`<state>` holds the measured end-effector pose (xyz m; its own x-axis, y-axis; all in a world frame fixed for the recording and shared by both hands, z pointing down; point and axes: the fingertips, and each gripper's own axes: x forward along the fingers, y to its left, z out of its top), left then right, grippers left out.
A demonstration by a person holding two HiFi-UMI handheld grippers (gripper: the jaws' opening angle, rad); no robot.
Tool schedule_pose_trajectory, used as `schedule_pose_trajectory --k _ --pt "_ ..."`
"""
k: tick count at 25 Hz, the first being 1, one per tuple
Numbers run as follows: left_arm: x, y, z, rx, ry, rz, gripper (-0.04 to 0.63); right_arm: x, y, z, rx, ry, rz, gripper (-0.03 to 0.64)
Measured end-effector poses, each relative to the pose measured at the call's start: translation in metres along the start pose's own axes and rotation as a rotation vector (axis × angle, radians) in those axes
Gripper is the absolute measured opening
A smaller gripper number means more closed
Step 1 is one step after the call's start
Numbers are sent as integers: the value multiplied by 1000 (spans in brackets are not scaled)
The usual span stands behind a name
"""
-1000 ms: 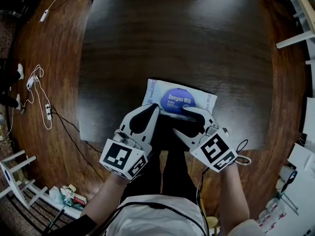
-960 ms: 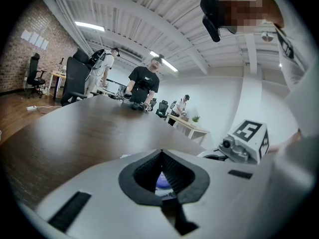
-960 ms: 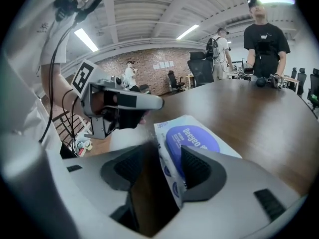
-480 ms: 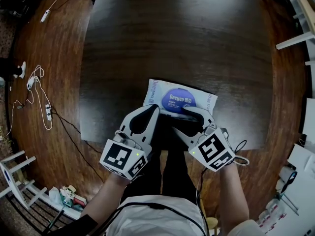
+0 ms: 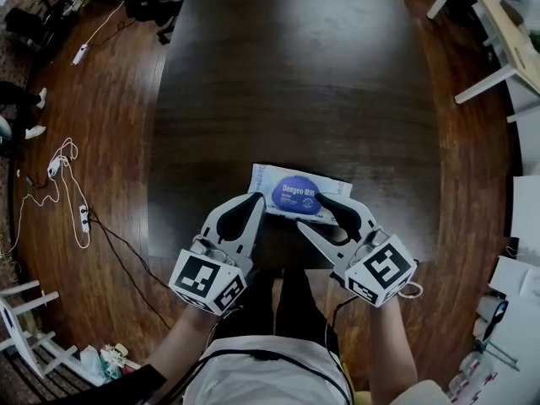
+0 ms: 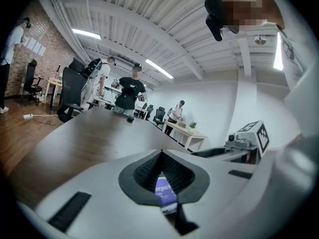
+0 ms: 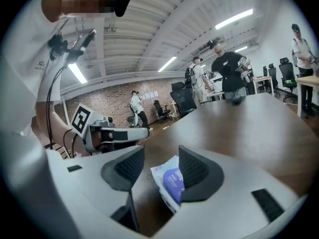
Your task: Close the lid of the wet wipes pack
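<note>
Head view, wet wipes pack (image 5: 274,184): lies flat near the front edge of the dark table (image 5: 295,83), between the two gripper tips; its blue oval lid (image 5: 297,196) looks down flat.
Left gripper (image 5: 256,199): tip at the pack's near left corner.
Left gripper view: jaws together at the tips, nothing clamped; the pack (image 6: 165,190) shows through the padded hollow.
Right gripper (image 5: 314,212): at the pack's near right edge.
Right gripper view: jaws apart, the pack (image 7: 167,180) lying beyond the gap; contact cannot be told.
</note>
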<state>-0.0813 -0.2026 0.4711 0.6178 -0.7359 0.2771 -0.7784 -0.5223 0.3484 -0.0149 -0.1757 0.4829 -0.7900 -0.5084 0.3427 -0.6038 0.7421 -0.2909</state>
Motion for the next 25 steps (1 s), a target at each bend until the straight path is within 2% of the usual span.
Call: schedule_pose_trajectory --k 6,14,16,19,21,25 --pt "-8 -15 64 53 -95 -19 2 -28 8 58 -27 -111 -93 187" --pt "-23 -41 123 89 -200 -47 2 -66 16 110 -57 -184 -240 181" --pt "-25 -48 133 101 -213 -55 2 -74 16 122 -63 -206 -256 130" --pt "-30 -55 141 114 -227 -67 2 -81 22 133 -82 -227 -267 115" --pt "-34 -61 146 122 -234 -78 2 -86 25 138 -90 -240 -281 70" --pt "-38 -69 149 138 -247 -106 2 -92 31 138 -94 -257 -314 60"
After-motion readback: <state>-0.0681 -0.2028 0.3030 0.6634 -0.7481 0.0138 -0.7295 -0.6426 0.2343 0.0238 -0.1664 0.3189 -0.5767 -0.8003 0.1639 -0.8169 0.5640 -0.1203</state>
